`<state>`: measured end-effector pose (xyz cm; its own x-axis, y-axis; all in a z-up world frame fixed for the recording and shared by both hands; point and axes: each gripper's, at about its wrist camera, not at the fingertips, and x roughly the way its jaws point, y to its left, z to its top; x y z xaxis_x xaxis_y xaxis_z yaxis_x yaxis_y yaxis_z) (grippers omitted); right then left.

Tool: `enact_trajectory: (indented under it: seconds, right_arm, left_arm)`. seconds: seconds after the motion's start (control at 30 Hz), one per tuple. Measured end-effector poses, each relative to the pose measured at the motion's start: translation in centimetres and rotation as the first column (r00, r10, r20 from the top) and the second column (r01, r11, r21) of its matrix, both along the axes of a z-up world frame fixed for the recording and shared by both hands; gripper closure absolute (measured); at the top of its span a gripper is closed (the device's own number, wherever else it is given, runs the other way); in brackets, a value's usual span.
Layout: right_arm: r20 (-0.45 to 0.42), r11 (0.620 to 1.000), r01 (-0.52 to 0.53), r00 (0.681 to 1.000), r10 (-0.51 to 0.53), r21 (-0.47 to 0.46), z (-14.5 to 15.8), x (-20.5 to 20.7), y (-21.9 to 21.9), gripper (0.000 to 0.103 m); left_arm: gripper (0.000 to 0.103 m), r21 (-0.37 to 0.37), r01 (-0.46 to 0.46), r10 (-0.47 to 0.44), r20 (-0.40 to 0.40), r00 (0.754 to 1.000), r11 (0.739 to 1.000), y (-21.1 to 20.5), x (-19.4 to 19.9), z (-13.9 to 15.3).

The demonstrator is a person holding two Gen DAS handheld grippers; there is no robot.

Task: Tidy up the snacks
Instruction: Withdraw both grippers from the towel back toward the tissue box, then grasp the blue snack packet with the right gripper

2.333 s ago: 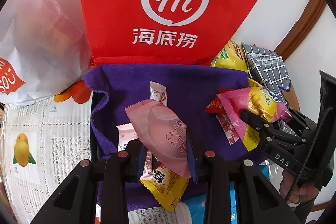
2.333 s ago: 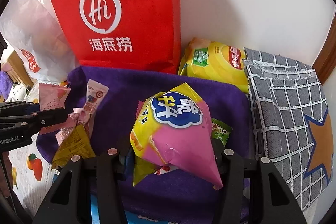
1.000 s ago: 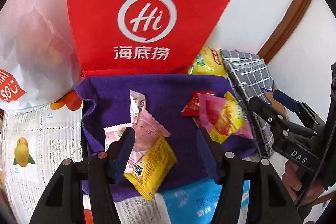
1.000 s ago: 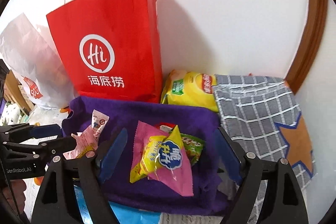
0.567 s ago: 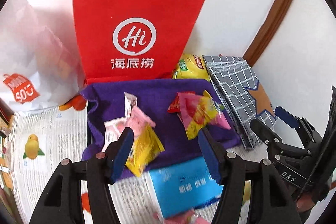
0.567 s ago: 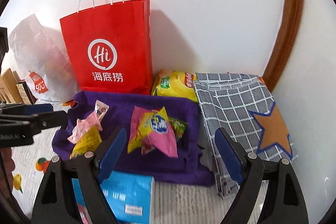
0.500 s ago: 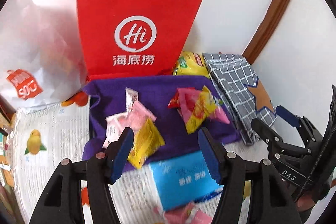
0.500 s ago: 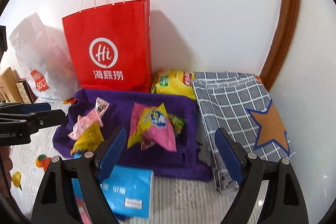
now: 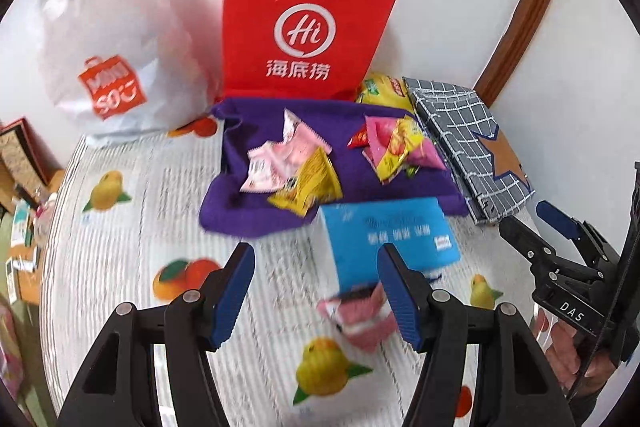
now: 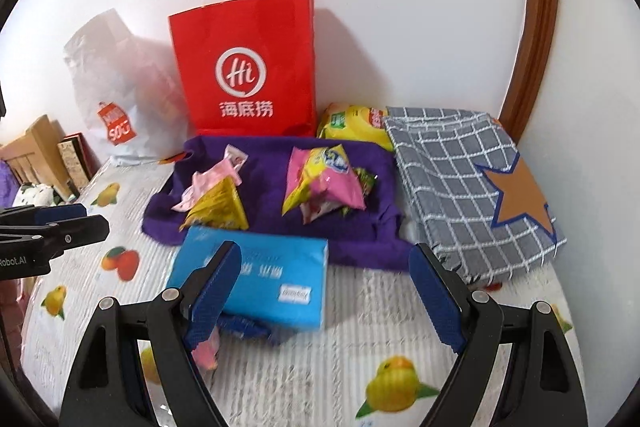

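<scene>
Surface: fruit-print mat (image 9: pixel 120 239), white wall behind.
Snacks: two piles on purple cloth (image 10: pixel 272 195); pink packet (image 9: pixel 360 315) loose.
Jaws: left gripper (image 9: pixel 316 291) and right gripper (image 10: pixel 324 291) spread, empty.
Risk: we may snag the blue pack (image 10: pixel 260 271) (it overlaps the packet).

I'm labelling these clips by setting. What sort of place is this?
Probably a home, perhaps a bedroom corner: a fruit-print cloth over a ridged surface, shopping bags against a white wall, and a wooden door frame.
</scene>
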<state>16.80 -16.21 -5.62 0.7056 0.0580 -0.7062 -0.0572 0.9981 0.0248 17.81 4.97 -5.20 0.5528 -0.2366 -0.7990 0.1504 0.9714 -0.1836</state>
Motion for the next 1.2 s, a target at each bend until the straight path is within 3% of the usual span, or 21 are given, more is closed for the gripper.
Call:
enact_trajectory:
  seconds: [0.43, 0.53, 0.73, 0.93, 1.07, 1.2]
  right_arm:
    - [-0.064, 0.996, -0.061, 0.996, 0.065, 0.067, -3.3, -2.9, 1.5, 0.017]
    - [-0.072, 0.996, -0.076, 0.994, 0.079, 0.039, -4.2, -2.7, 2.4, 0.017]
    - [-0.132, 0.995, -0.076, 0.988, 0.083, 0.057, -6.8, -1.6, 2.6, 0.031]
    - [-0.192, 0.993, -0.069, 0.978, 0.087, 0.098, -9.2, -0.5, 2.6, 0.052]
    - [-0.184, 0.992, -0.092, 0.977, 0.107, 0.09, -9.7, -0.3, 2.9, 0.059]
    - [-0.18, 0.985, -0.128, 0.973, 0.147, 0.113, -10.1, 0.1, 2.9, 0.074]
  left_arm:
    - [0.041, -0.017, -0.069, 0.068, -0.03, 0.997, 0.997, 2.1, -3.6, -1.9]
    - [0.041, -0.013, -0.073, 0.072, -0.041, 0.997, 0.997, 2.3, -3.8, -2.6]
    - [0.041, -0.007, -0.074, 0.073, -0.071, 0.995, 0.997, 2.7, -3.7, -4.1]
    - [0.041, 0.0, -0.072, 0.072, -0.115, 0.991, 0.997, 3.0, -3.1, -6.2]
    - [0.041, -0.007, -0.076, 0.075, -0.129, 0.989, 0.997, 3.3, -2.8, -7.0]
    - [0.041, -0.011, -0.075, 0.073, -0.137, 0.988, 0.997, 3.4, -2.5, -7.4]
